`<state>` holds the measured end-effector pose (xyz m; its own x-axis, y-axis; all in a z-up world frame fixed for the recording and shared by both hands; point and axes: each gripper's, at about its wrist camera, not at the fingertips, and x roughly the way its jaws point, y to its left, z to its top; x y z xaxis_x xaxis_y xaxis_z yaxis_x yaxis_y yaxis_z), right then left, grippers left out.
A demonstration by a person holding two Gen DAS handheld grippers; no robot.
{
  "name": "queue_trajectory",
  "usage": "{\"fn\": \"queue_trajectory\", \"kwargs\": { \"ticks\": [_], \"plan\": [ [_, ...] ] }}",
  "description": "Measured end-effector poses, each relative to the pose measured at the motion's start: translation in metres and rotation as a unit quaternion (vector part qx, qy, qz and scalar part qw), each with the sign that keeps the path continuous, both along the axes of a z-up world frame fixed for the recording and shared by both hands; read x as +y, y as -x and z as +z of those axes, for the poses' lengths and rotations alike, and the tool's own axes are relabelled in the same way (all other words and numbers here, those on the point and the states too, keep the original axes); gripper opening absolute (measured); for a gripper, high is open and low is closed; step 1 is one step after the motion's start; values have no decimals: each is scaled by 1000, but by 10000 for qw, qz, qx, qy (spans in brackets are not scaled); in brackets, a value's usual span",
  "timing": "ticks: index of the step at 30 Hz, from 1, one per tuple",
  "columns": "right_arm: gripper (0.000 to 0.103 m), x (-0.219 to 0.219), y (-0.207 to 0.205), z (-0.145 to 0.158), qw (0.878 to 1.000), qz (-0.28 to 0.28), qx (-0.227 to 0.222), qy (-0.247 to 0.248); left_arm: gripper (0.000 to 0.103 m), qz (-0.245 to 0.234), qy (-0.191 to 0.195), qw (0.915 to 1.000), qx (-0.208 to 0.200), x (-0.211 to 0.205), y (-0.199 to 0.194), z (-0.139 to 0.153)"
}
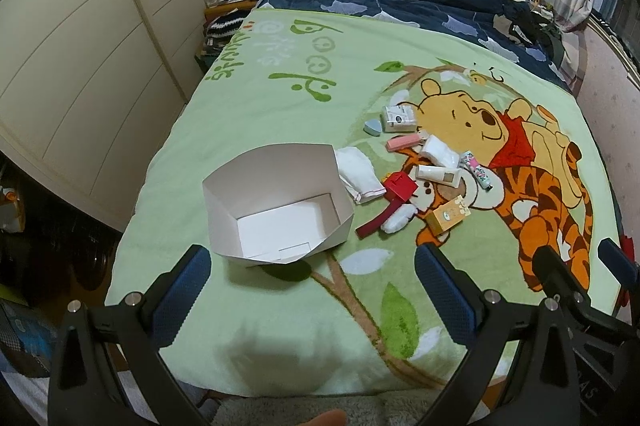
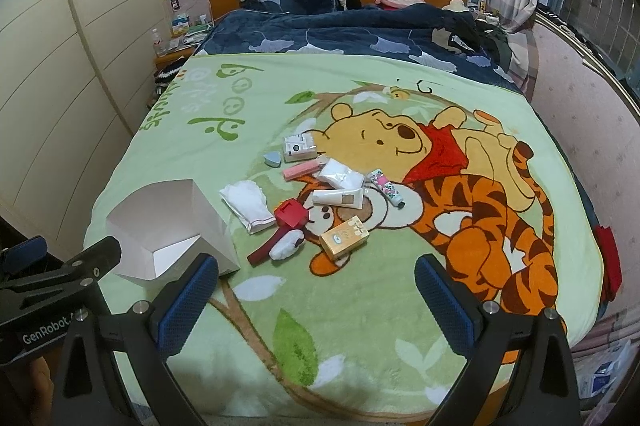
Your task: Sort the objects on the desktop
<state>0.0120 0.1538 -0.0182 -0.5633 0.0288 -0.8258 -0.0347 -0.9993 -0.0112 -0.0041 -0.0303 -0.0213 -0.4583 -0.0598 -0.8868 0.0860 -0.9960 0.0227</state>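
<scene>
Left gripper (image 1: 312, 290) hovers low in frame, fingers spread wide, empty; box (image 1: 276, 202) sits centre, nothing inside. Right view: right gripper (image 2: 316, 290) also spread, empty, clutter (image 2: 332, 194) mid-frame right of the box. Sorting looks unstarted; next, reach for the nearest item.

Left black two-finger gripper with blue ribbed pads (image 1: 312, 290): jaws spread wide, nothing between them. Right black two-finger gripper with blue ribbed pads (image 2: 316, 290): jaws likewise wide, nothing held.
</scene>
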Motion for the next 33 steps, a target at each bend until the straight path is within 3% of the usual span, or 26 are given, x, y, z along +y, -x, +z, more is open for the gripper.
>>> {"fn": "queue_trajectory", "kwargs": {
  "ticks": [8, 16, 20, 25, 30, 33],
  "plan": [
    [101, 1, -2, -3, 10000, -12, 4, 63, 103, -102, 14, 9999, -96, 4, 2, -5],
    [101, 47, -1, -28, 9987, -424, -152, 234, 103, -764, -137, 9961, -419, 45, 9, -38],
    [101, 77, 6, -51, 9973, -624, -302, 234, 103, -1167, -303, 9895, -799, 75, 16, -69],
    [101, 94, 22, -88, 9980, -441, -460, -22, 103, -1236, -520, 9862, -968, 109, 26, -118],
    [101, 109, 49, -135, 9976, -270, -630, -118, 102, -1520, -22, 9847, -853, 147, 43, -166],
    [101, 127, 76, -159, 9974, -312, -629, -178, 102, -1624, 6, 9835, -802, 162, 61, -187]
  ]
}}
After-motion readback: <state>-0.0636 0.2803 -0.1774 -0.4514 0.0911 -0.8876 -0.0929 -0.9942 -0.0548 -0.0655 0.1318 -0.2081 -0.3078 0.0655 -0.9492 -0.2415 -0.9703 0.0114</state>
